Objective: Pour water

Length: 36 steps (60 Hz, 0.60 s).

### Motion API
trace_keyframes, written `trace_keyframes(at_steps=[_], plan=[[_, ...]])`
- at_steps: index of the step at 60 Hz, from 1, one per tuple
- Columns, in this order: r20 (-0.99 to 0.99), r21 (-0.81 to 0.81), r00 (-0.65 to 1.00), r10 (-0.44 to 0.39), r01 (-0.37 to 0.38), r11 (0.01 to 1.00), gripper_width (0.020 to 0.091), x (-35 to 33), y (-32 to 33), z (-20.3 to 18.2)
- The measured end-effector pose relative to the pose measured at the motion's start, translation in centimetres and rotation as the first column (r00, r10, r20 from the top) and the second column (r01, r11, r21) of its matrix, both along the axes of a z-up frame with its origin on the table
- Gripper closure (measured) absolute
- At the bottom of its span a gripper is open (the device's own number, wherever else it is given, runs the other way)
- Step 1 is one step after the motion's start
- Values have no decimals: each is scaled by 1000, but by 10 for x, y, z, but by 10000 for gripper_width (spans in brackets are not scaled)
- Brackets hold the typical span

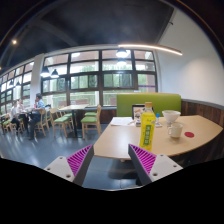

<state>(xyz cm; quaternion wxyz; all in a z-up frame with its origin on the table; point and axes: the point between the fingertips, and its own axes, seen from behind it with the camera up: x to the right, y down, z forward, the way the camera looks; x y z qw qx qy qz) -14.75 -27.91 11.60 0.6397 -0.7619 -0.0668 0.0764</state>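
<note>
Nearest: the tool (111,164), fingers spread wide w/ magenta pads (80,160) facing in, nothing held, nothing btwn them but air and floor.

Just beyond the fingertips starts the pale wood tabletop (120,142), near edge rounded. On it, ahead and a bit right of the tool's centre line, stands the clear plastic bottle w/ yellow drink and green cap (148,128): upright, long axis vertical, well apart from the fingers. Right of the bottle, near it but not touching, a white cup (176,130); a second white cup or bowl (171,117) sits farther back. Can't tell if either has water in it.

Judgement: approach not yet done; tool needs to go fwd and slightly right so the bottle lands btwn the pads, side-on grasp at mid-body.

Far: green bench seat (130,103) behind the tabletop, more tables, chairs and seated ppl far left, big windows (100,75) at back.
</note>
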Motion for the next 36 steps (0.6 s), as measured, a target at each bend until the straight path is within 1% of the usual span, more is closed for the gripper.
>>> trace_keyframes(at_steps=[7,10,11,12,15,16,18,19,22,23,24,26,36], plan=[[27,-8,999,-27,27,1000,300,23,10,-1],[41,-16,998,-43,44,999,300,30,17,-6],[46,-17,998,-52,52,998,300,26,16,-14],[51,-25,997,-53,55,998,301,40,27,-9],[68,-41,995,-74,77,996,301,54,38,-14],[74,-42,994,-85,88,995,301,50,35,-21],[82,-50,991,-101,106,993,301,53,55,-28],[87,-57,991,-104,110,992,301,74,59,-22],[99,-65,987,-125,132,989,301,81,73,-25],[104,-69,986,-129,137,988,300,84,78,-26],[109,-73,984,-138,146,987,300,69,83,-34],[123,-94,983,-133,145,985,299,100,98,-35],[126,-133,980,-151,168,977,301,115,158,-47]])
